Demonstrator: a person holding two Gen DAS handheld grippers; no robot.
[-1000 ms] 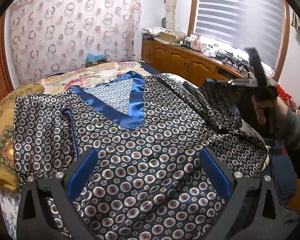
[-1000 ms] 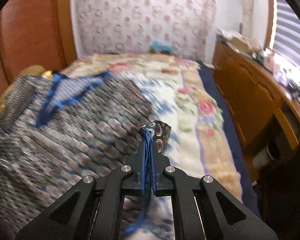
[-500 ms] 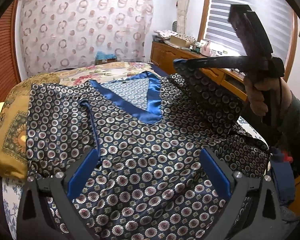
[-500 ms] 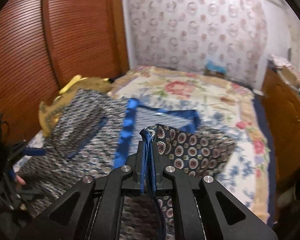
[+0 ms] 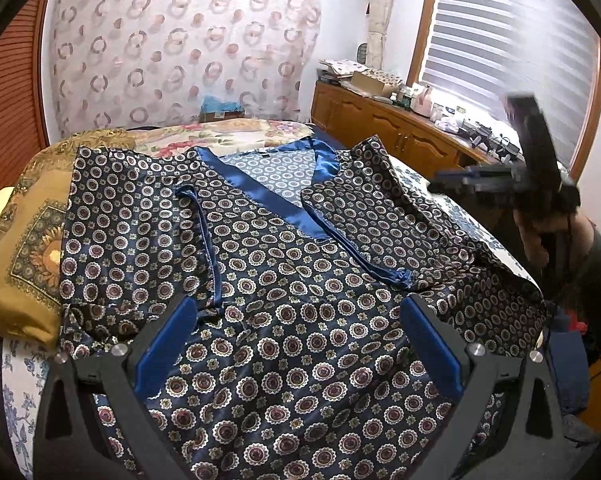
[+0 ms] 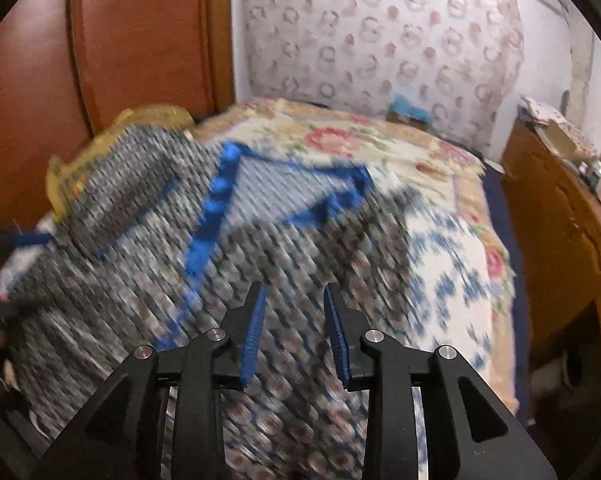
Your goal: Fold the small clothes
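Patterned top lies on bed, sleeves folded in; both hand-held grippers empty

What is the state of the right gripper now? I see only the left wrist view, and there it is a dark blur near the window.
Observer: In the right wrist view the right gripper is open, with nothing between its fingers.
Operator: Does it touch the shirt?
Observer: I cannot tell; that view is blurred by motion. The shirt fills the view just beyond the fingertips.
Operator: What lies on the bed to the right of the shirt?
Observer: Bare bedspread with blue and pink flowers, then a wooden cabinet beside the bed.
Operator: And my left gripper?
Observer: The left gripper is wide open and holds nothing.
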